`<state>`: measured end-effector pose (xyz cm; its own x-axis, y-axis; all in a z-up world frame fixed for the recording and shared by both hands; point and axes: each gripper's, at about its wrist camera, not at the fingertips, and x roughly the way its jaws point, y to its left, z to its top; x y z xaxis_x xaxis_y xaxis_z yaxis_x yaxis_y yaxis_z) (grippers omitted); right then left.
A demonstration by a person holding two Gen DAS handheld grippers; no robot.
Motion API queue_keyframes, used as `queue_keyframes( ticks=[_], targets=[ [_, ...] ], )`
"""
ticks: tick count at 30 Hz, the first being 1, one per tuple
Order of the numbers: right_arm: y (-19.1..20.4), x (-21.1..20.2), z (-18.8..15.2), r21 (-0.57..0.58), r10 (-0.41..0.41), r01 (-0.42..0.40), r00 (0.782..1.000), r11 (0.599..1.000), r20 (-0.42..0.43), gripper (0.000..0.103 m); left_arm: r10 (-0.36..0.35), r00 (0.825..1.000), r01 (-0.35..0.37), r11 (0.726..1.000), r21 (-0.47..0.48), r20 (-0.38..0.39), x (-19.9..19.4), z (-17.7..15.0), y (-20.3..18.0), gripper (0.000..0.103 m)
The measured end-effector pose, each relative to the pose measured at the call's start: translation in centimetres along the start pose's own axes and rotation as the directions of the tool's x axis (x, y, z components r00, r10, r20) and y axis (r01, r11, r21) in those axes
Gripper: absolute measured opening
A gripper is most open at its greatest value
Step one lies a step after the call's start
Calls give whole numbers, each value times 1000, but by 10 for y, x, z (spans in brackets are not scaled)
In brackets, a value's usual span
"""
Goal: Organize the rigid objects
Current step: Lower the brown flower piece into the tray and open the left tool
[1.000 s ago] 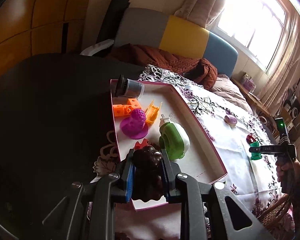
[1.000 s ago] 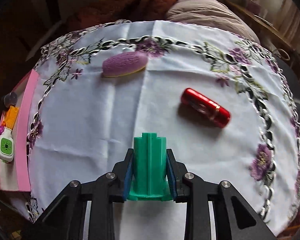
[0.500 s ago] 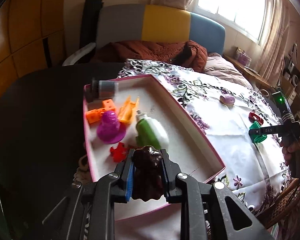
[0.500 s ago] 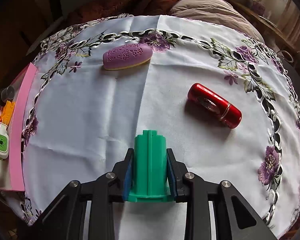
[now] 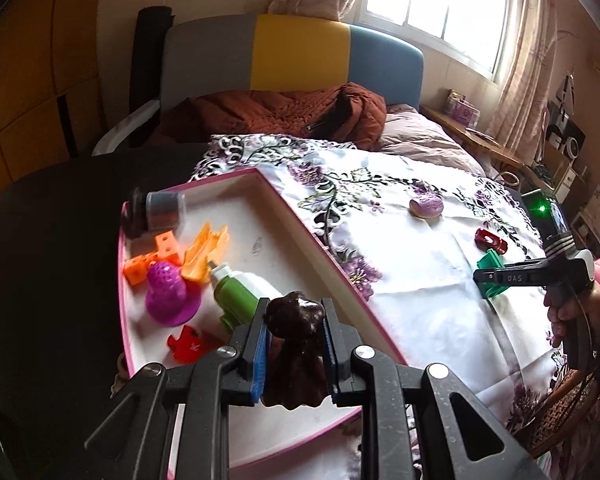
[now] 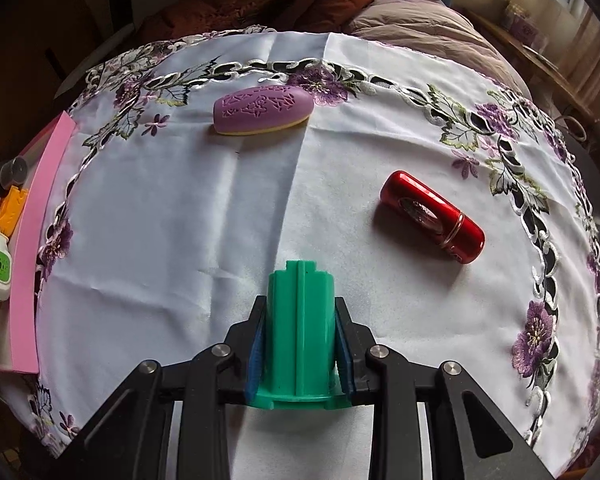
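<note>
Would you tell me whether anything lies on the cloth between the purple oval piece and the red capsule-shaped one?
Nothing does: in the right wrist view only bare white tablecloth runs between the purple oval piece and the red capsule.

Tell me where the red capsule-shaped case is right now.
In the right wrist view the red capsule-shaped case lies on the white embroidered tablecloth, right of and beyond the green plastic piece, with the purple oval case farther back left.

Green-and-white bottle [image 5: 242, 294] partly hidden
</note>
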<state>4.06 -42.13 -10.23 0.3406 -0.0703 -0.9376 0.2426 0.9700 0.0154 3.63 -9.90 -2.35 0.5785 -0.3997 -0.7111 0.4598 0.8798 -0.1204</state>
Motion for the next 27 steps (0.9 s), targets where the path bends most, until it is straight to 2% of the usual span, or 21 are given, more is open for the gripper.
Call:
queue_keyframes(
  ticks=[4,11,15,19,26,27],
  targets=[
    [0,0,0,-8,-3,3,1000,1000,2,31,-40,999,40,999,-29,-11,7,7,1,22],
    [1,0,0,-11,-1,1,1000,1000,3,31,-122,992,120,983,-137,-5,20,31,15,22],
    [0,0,0,-14,-2,2,1000,1000,3,31,-99,995,102,984,-147,21,30,50,23,22],
    [0,0,0,-19,-5,5,1000,1000,4,31,-99,995,92,977,-192,-23,58,63,36,21],
    [2,0,-1,-32,-9,10,1000,999,7,31,-55,998,46,973,-225,-33,77,79,49,17],
    [2,-1,0,-33,-10,10,1000,999,8,31,-64,998,58,969,-241,-19,74,80,53,17]
  ],
)
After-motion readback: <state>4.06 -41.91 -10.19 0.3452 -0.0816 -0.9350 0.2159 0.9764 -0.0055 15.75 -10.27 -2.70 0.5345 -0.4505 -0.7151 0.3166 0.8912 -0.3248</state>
